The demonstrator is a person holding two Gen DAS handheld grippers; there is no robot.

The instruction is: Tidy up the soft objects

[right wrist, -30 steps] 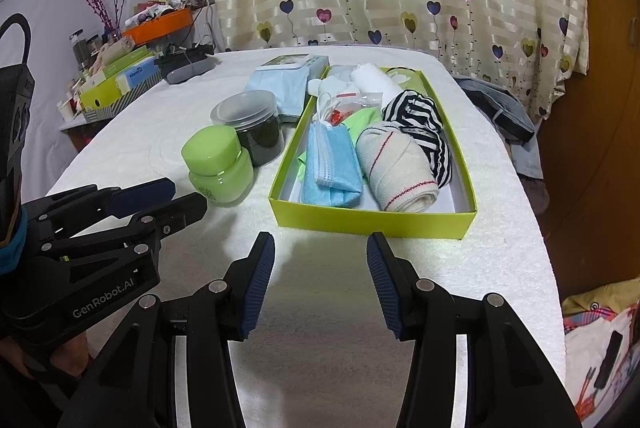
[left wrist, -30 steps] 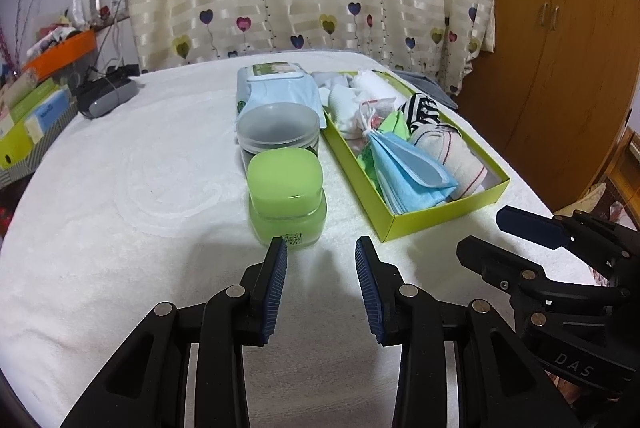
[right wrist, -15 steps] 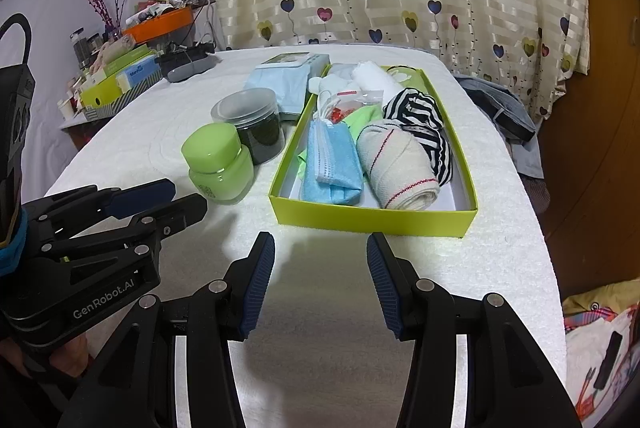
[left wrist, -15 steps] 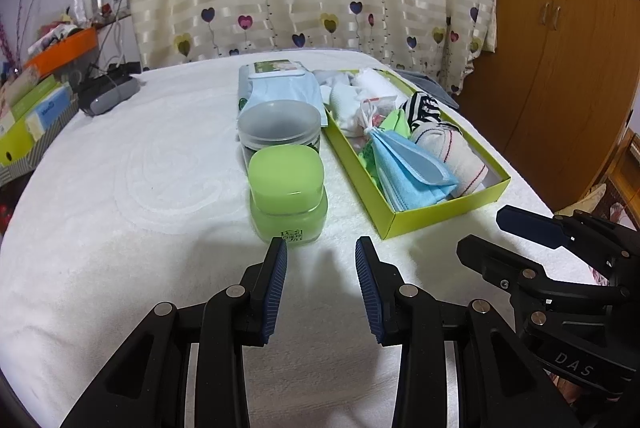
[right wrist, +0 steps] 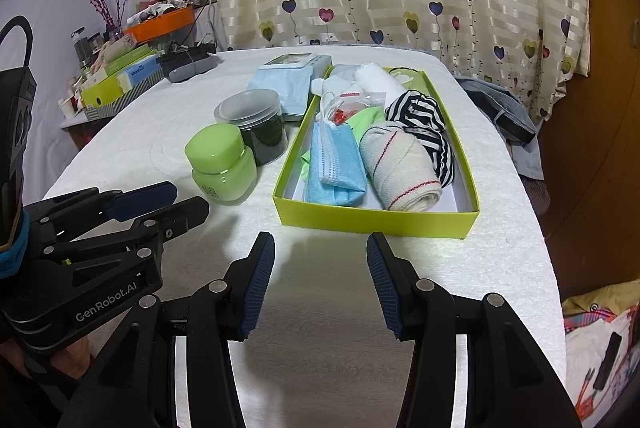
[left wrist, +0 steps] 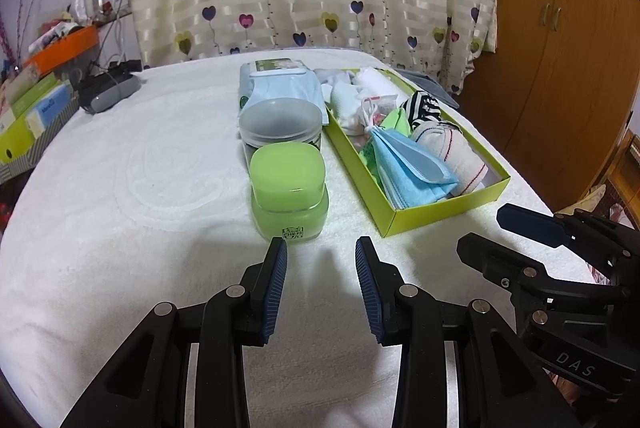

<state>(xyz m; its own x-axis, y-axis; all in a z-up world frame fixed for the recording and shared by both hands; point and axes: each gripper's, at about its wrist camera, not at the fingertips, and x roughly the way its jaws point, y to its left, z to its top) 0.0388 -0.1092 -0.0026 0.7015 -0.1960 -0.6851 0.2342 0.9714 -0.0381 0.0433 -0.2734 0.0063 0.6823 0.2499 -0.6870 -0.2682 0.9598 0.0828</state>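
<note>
— While you hold both claws over the worktop, what are they gripping?

— Nothing. My left claw (left wrist: 320, 252) hangs with its jaws apart above the white worktop (left wrist: 120, 248), and my right claw (right wrist: 320, 248) does the same, jaws spread wide and empty.

— What is nearest?

— Just ahead of the left claw stands a green jar (left wrist: 289, 186), with a dark jar (left wrist: 280, 122) touching it from behind. Beyond that lies a pack of wipes (left wrist: 280, 84).

— And the soft things?

— All in the green box (right wrist: 376, 222), just ahead of my right claw and right of the jars. Blue masks (right wrist: 336, 164) lie at the near left, a rolled cloth (right wrist: 400, 168) beside them, a striped cloth (right wrist: 424, 120) behind it, and white cloths (right wrist: 372, 80) at the far end.
</note>
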